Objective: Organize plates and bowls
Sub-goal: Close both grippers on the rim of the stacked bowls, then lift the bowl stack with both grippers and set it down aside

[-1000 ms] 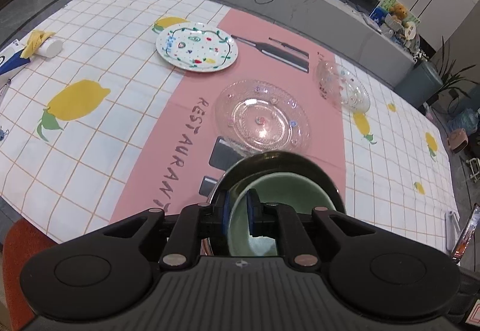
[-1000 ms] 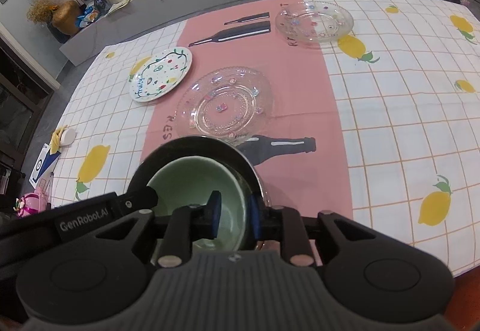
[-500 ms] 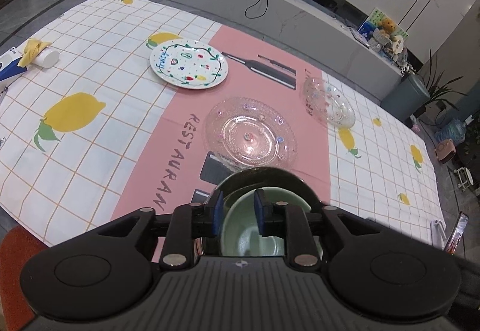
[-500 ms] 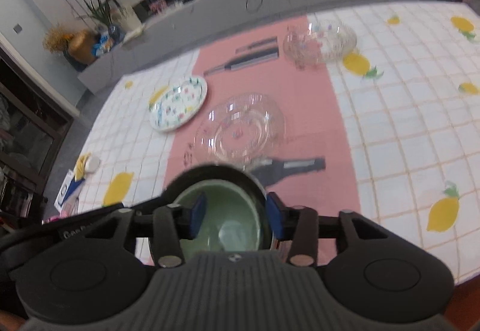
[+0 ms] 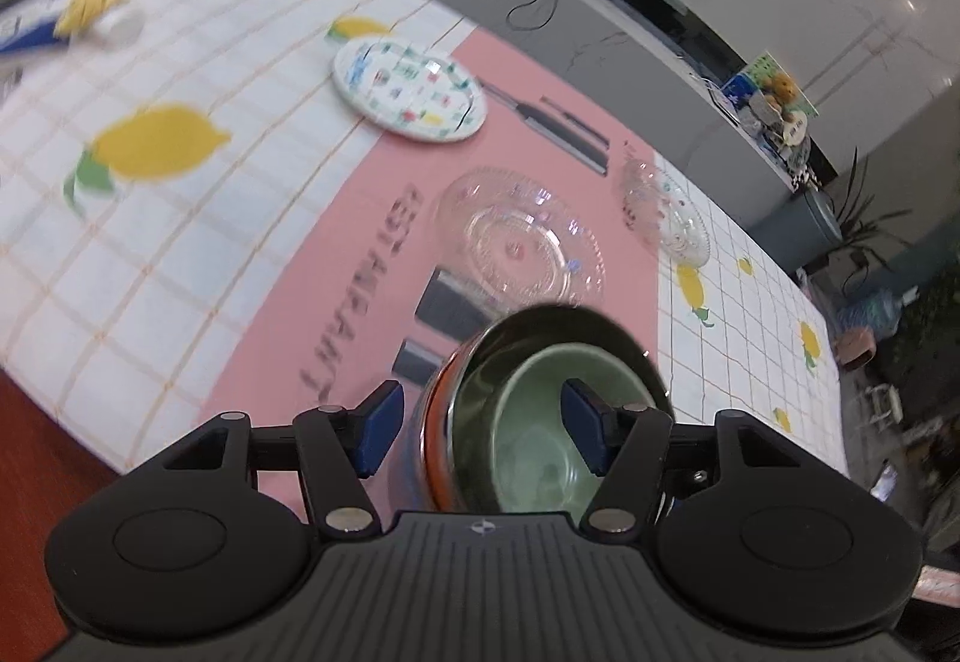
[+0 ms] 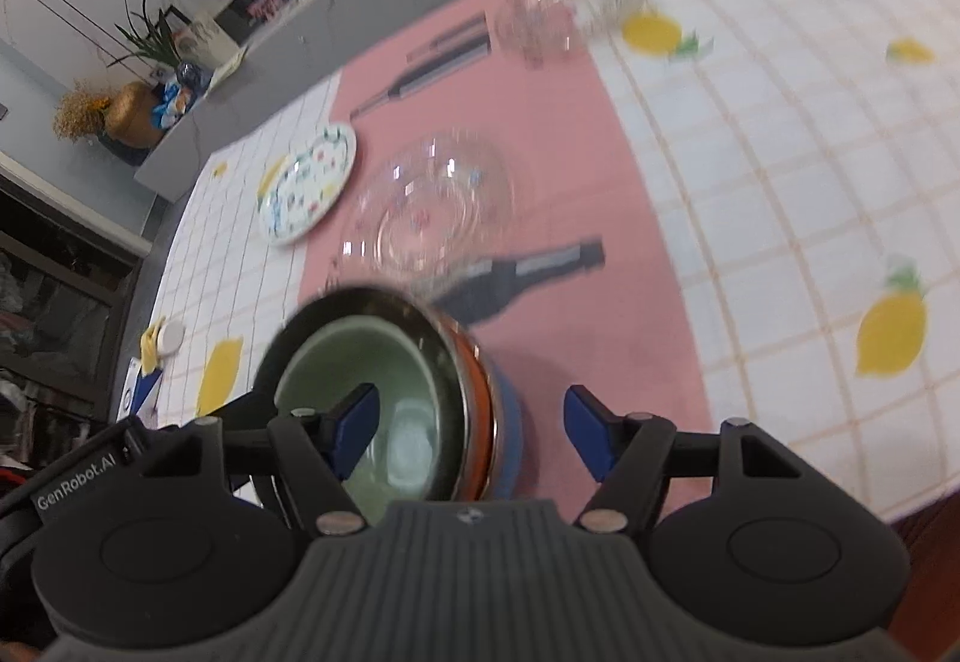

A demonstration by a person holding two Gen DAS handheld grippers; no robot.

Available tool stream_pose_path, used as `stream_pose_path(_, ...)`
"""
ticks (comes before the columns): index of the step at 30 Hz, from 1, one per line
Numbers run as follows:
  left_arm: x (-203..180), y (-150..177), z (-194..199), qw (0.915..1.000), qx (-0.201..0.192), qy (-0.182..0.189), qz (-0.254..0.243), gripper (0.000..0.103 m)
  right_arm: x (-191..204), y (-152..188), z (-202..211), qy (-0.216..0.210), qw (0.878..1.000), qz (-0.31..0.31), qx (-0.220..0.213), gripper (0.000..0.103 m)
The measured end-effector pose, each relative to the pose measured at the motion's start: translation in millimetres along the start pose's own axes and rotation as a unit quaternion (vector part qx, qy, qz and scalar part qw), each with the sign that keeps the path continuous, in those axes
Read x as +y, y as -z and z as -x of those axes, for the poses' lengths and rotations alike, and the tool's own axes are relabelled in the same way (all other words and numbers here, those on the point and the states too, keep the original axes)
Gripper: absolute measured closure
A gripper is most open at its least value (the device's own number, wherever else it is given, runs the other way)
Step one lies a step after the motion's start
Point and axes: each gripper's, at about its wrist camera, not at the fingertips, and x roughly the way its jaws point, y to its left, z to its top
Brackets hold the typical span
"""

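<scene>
A stack of nested bowls sits at the near table edge: a pale green bowl (image 5: 540,422) inside a dark bowl (image 5: 558,323) with an orange and blue outside. My left gripper (image 5: 480,422) is open, its jaws astride the stack's left rim. My right gripper (image 6: 468,428) is open, astride the stack's right rim (image 6: 474,392); the green bowl (image 6: 384,392) shows there too. A clear glass plate (image 5: 522,242) lies beyond the stack, a painted white plate (image 5: 408,89) farther left, a clear glass bowl (image 5: 666,212) farther right.
A lemon-print tablecloth with a pink centre strip (image 5: 336,218) covers the table. A small white roll with a yellow wrapper (image 5: 102,14) lies at the far left. A grey counter (image 5: 600,2) runs behind the table. The left gripper's body (image 6: 78,488) shows in the right wrist view.
Both grippers were shut on the bowl stack's rims and have opened wide. Both views have tilted and blurred with motion. The stack stands on the table.
</scene>
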Motion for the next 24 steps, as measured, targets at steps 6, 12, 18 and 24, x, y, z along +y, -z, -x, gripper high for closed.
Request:
stream_pose_path(6,10.8,9.3,-10.3,0.9994,0.016,0.022,0.022,0.032,-2.6,8.4,-12.8,-0.018,0.999,-0.018,0.030,0.036)
stream_pose_path(12,10.4,12.6,-19.7,0.9996,0.028,0.002,0.008,0.056,-4.7,11.3,-23.1,-0.030,0.998,-0.036,0.047,0.043)
stream_pose_path(18,13.4,11.4,-18.7,0.9996,0.027,-0.009,0.001,0.067,1.5,11.1,-25.4,-0.004,0.999,-0.016,0.046,0.057)
stream_pose_path(24,24.1,2.1,-12.2,0.9994,0.022,-0.027,0.006,0.068,15.1,11.6,-33.7,-0.009,0.998,-0.012,0.058,0.057)
